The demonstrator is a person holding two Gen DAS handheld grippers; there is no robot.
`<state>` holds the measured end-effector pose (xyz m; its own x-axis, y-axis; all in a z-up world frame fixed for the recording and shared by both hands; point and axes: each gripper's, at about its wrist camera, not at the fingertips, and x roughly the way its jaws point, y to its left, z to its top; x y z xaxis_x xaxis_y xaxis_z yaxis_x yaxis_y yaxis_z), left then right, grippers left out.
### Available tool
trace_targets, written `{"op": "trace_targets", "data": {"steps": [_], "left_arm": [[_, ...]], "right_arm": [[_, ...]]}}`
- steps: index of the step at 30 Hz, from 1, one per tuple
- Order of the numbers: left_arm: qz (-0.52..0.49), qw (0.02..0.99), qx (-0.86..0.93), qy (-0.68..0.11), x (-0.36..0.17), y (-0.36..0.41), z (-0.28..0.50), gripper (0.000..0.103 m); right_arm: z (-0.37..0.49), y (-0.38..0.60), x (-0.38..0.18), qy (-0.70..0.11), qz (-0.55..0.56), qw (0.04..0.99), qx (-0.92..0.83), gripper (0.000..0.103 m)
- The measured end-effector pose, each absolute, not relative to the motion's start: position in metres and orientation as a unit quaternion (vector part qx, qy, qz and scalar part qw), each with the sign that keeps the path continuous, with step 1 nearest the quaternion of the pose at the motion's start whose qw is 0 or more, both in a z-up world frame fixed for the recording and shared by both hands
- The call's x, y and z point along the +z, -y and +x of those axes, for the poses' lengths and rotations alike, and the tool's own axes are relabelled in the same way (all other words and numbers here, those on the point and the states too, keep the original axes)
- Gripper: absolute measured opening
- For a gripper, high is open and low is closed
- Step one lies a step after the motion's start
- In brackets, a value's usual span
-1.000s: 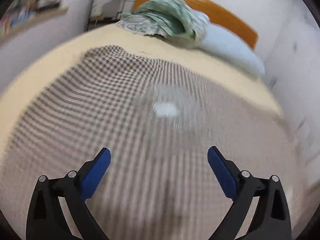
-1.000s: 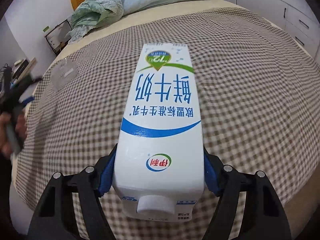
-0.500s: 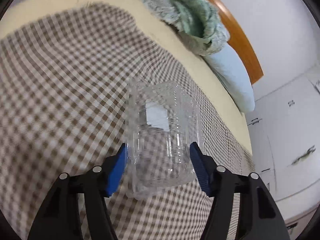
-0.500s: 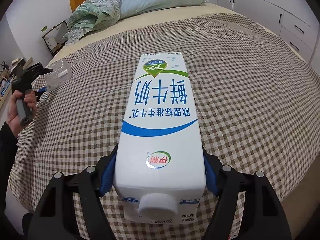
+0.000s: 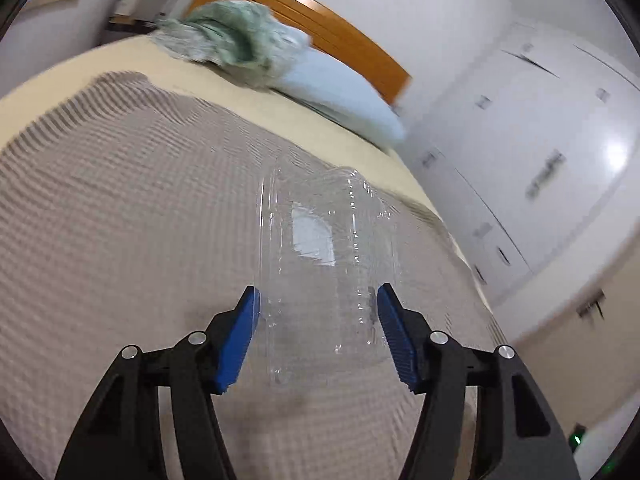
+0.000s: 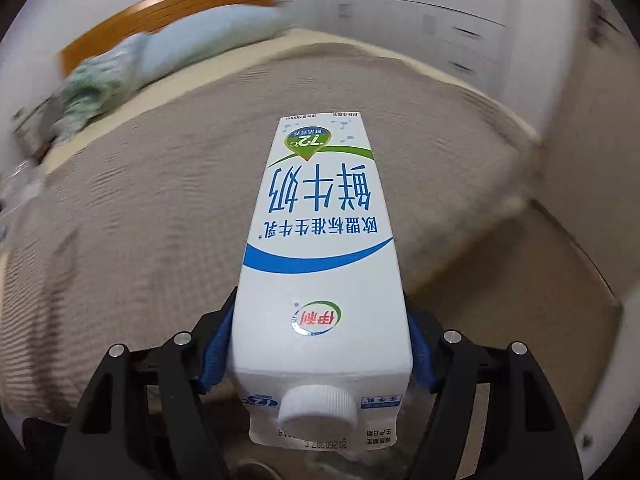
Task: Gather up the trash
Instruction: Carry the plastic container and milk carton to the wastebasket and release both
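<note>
Since a second earlier, the left gripper (image 5: 318, 332) had closed its blue pads onto the clear plastic container (image 5: 326, 268), which it held above the checked bedspread (image 5: 120, 220), well short of the green blanket (image 5: 232, 46) and pale pillow (image 5: 340, 96) by the headboard (image 5: 320, 24). To the right, the right gripper (image 6: 318, 354) still clamped the white milk carton (image 6: 320, 248), cap nearest the camera, above the bedspread's edge.
</note>
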<state>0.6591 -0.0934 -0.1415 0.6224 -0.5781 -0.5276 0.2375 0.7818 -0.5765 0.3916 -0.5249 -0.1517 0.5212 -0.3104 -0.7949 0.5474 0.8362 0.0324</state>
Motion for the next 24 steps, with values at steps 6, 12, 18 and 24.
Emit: {"op": "trace_targets", "data": {"steps": [6, 12, 18, 24], "left_arm": [[-0.208, 0.836, -0.311, -0.401, -0.148, 0.151, 0.564, 0.058], [-0.170, 0.777, -0.359, -0.489, -0.203, 0.223, 0.480, 0.058], [-0.099, 0.729, -0.382, -0.560, -0.261, 0.289, 0.411, 0.058], [0.005, 0.704, -0.367, -0.608, -0.319, 0.353, 0.398, 0.058]], "right_arm": [[0.286, 0.552, -0.201, -0.463, 0.172, 0.810, -0.317, 0.069], [0.229, 0.544, -0.305, -0.521, 0.199, 0.770, -0.311, 0.069], [0.230, 0.544, -0.397, -0.557, 0.207, 0.754, -0.280, 0.069], [0.244, 0.560, -0.467, -0.576, 0.221, 0.735, -0.281, 0.070]]}}
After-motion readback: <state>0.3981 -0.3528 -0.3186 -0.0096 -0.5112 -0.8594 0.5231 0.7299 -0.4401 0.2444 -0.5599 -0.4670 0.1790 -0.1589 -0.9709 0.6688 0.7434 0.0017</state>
